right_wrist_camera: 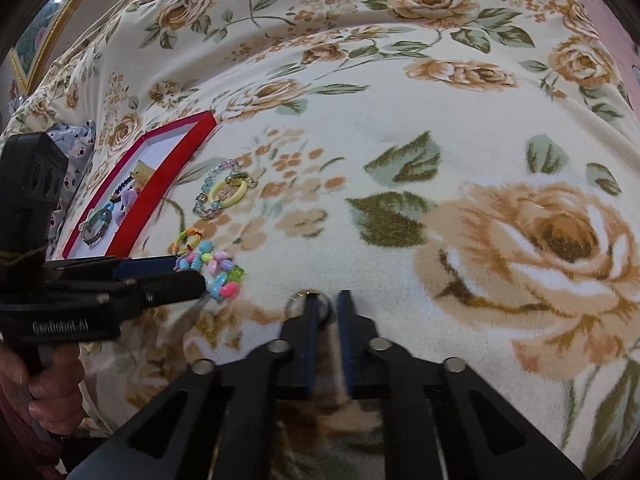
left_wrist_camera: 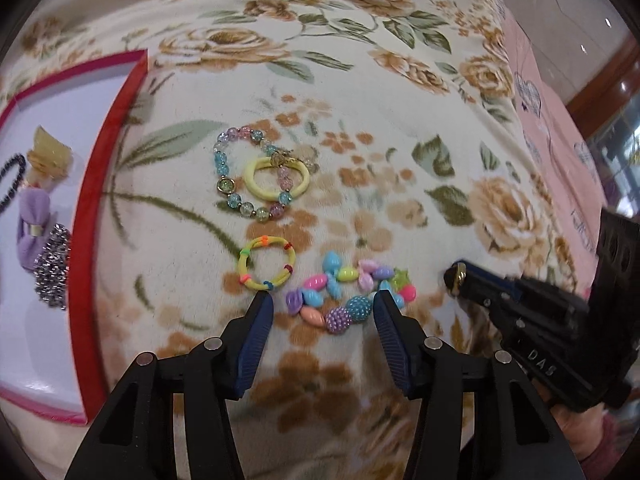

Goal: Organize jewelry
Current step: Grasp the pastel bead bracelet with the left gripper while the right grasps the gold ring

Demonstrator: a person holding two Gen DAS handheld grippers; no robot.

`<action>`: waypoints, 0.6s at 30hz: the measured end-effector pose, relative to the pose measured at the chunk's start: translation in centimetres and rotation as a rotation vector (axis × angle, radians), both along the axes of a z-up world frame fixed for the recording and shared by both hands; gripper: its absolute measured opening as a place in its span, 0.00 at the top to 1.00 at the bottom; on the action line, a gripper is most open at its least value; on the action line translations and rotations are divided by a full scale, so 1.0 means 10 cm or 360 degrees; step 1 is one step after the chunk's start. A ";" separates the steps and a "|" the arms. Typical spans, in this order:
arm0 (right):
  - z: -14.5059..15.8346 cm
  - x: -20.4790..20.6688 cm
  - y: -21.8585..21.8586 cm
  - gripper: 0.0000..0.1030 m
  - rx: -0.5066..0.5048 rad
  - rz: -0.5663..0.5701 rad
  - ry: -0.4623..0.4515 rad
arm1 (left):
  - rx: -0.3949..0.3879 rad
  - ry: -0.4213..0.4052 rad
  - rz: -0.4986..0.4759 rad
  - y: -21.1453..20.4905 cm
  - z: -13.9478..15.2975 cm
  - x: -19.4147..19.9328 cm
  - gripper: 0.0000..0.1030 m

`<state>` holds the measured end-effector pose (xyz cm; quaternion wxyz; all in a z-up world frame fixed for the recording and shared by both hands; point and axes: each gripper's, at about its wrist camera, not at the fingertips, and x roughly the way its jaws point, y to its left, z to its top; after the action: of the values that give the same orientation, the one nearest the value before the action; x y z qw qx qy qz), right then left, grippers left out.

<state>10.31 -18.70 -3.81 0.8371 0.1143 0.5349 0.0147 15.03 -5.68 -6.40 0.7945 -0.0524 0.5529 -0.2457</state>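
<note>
On the floral blanket, my left gripper (left_wrist_camera: 323,300) stands open, its tips on either side of a bracelet of colourful plastic beads (left_wrist_camera: 338,316). Its left tip touches a yellow hair tie with coloured wraps (left_wrist_camera: 244,264). Farther off lie a glass-bead bracelet (left_wrist_camera: 224,160) and a plain yellow hair tie (left_wrist_camera: 256,188), overlapping. To the right, my right gripper (left_wrist_camera: 456,280) holds a small gold ring (left_wrist_camera: 454,276) at its tip. In the right wrist view the right gripper (right_wrist_camera: 328,302) is low on the blanket with the ring (right_wrist_camera: 295,300) at its left finger; the picture is blurred there.
A red-rimmed box (left_wrist_camera: 112,160) with a white floor lies at the left, holding a purple bow (left_wrist_camera: 34,232), a silver tinsel piece (left_wrist_camera: 54,268) and a dark bead chain (left_wrist_camera: 12,184). A pink sheet (left_wrist_camera: 560,120) borders the blanket on the right. A hand (right_wrist_camera: 48,400) holds the left gripper.
</note>
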 end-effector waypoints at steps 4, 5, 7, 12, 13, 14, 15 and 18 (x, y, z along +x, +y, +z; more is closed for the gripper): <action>0.01 -0.01 0.02 0.94 -0.0026 0.0012 -0.0018 | 0.0051 -0.0037 -0.0012 -0.07 -0.05 0.06 0.64; 0.01 0.00 0.02 0.94 -0.0027 0.0011 -0.0021 | 0.0063 -0.0054 -0.0030 -0.11 -0.06 0.06 0.68; 0.02 0.00 0.02 0.94 -0.0016 0.0009 -0.0026 | 0.0079 -0.0087 -0.0056 -0.17 -0.06 0.03 0.76; 0.08 -0.02 -0.03 0.94 0.0026 -0.0011 -0.0045 | 0.0102 -0.0162 -0.0130 -0.22 -0.01 -0.11 0.92; 0.09 -0.02 -0.03 0.94 0.0030 -0.0014 -0.0049 | 0.0113 -0.0183 -0.0139 -0.22 0.00 -0.15 0.92; 0.11 -0.03 -0.03 0.94 0.0035 -0.0015 -0.0056 | 0.0113 -0.0193 -0.0141 -0.22 0.01 -0.18 0.93; 0.13 -0.04 -0.02 0.94 0.0039 -0.0013 -0.0063 | 0.0109 -0.0202 -0.0141 -0.20 0.03 -0.22 0.93; 0.20 -0.06 0.00 0.94 0.0043 -0.0007 -0.0087 | 0.0076 -0.0219 -0.0130 -0.10 0.11 -0.31 0.94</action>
<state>9.73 -18.72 -1.84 0.8498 0.1264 0.5112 0.0232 11.94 -6.70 -5.29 0.8209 0.0063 0.5044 -0.2677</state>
